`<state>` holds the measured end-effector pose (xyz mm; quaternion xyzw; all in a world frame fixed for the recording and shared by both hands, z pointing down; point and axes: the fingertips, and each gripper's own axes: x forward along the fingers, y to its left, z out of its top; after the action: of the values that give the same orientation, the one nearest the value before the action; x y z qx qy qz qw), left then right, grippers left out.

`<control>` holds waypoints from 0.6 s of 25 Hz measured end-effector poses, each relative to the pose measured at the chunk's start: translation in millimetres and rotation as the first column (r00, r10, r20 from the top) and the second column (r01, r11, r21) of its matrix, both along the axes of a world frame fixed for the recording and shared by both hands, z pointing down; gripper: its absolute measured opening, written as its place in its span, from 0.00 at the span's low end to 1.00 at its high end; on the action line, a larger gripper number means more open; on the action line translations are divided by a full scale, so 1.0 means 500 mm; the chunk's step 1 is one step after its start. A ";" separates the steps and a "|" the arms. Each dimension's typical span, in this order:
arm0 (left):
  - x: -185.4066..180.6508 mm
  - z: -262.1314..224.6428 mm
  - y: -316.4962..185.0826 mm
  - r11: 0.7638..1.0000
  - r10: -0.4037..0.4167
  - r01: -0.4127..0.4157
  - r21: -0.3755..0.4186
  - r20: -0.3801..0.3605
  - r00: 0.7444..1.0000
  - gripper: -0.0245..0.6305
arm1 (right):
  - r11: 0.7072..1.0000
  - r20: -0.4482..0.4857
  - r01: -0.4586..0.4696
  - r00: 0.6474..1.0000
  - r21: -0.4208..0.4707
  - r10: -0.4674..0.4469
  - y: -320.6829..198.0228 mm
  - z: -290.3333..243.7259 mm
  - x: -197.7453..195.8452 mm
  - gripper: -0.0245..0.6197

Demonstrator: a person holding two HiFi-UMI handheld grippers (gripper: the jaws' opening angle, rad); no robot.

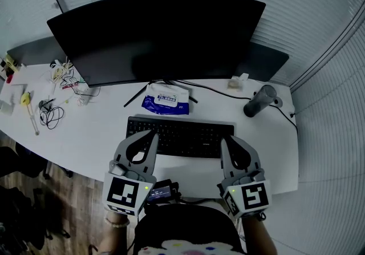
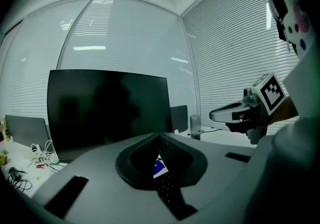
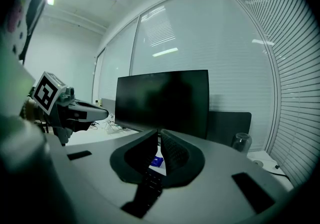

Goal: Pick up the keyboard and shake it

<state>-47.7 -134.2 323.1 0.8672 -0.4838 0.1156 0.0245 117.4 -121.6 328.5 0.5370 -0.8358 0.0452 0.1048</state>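
- One black keyboard (image 1: 182,134) lies flat on the white table (image 1: 97,134), near its front edge and centred in front of the screen; a small pale mark on its lower right edge is too small to read
- Two grippers sit at the keyboard's near side: the left gripper (image 1: 153,134) has its tip over the keyboard's left end, and the right gripper (image 1: 223,141) has its tip over the right end
- Left gripper view: the jaws are closed together, tips meeting, with nothing clamped between them; a strip of keyboard keys shows in the gap below the tips
- Right gripper view: the jaws are likewise pressed together and empty, with the keyboard's keys showing under them
- Each gripper carries one cube with black-and-white square markers, two cubes in all
- One blue wipes pack (image 1: 166,100) with a white label lies just behind the keyboard, between the feet of the stand; its print cannot be read
- One large dark monitor (image 1: 159,37) stands behind the pack, its screen blank
- One dark cylindrical vessel (image 1: 259,101) stands to the right, well apart from the keyboard
- A tangle of cables (image 1: 50,114) lies at the far left of the table
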 end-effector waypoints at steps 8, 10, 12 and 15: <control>-0.003 0.004 -0.003 1.000 -0.002 0.002 -0.014 -0.011 1.000 0.06 | 1.000 -0.019 0.007 1.000 -0.001 -0.007 0.001 0.004 -0.009 0.11; -0.003 0.007 -0.003 1.000 0.003 -0.003 -0.012 -0.003 1.000 0.06 | 1.000 -0.025 0.006 1.000 -0.006 -0.006 -0.001 0.007 -0.010 0.11; -0.001 0.008 -0.004 1.000 0.004 -0.004 -0.017 -0.007 1.000 0.06 | 1.000 -0.030 0.003 1.000 -0.011 -0.004 -0.002 0.010 -0.010 0.11; 0.001 0.012 -0.004 1.000 0.016 -0.016 -0.015 0.006 1.000 0.06 | 1.000 -0.033 0.000 0.999 -0.017 0.000 -0.003 0.012 -0.011 0.11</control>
<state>-47.1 -136.4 329.3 0.8705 -0.4759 0.1223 0.0285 112.1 -123.1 334.6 0.5367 -0.8336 0.0436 0.1231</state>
